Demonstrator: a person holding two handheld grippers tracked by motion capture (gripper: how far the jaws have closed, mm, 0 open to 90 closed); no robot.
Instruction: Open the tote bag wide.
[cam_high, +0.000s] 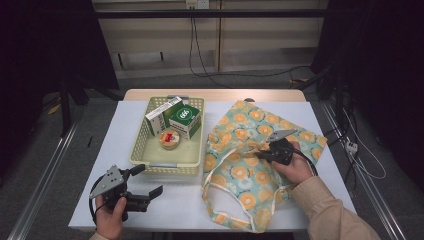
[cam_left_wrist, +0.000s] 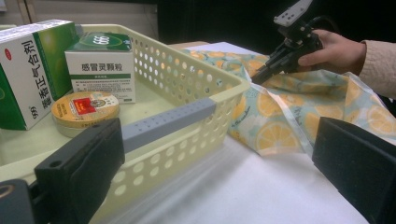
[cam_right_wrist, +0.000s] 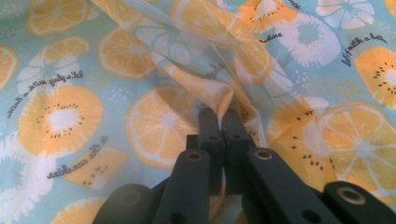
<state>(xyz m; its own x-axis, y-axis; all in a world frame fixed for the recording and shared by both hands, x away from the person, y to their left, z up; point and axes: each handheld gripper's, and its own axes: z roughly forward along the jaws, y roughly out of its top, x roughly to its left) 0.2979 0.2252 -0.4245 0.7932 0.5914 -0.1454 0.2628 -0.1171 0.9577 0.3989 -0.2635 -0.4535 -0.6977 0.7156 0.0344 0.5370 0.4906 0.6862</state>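
On the white table (cam_high: 180, 200) we see the pale blue, orange-slice-printed cloth bag (cam_high: 245, 185) lying right of the cream perforated plastic basket (cam_high: 150, 160) (medicine boxes inside); our right gripper (cam_high: 260, 154) pinches a bag fold, our left gripper (cam_high: 150, 181) gapes empty.

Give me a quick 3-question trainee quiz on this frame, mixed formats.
1. True or false: the right gripper is pinched shut on a fold of the fruit-print bag.
2. How many items lie in the basket?
3. The left gripper is: A) open, holding nothing; B) shut on a box; C) inside the basket.

Key:
1. True.
2. Three: two boxes and a round tin.
3. A.
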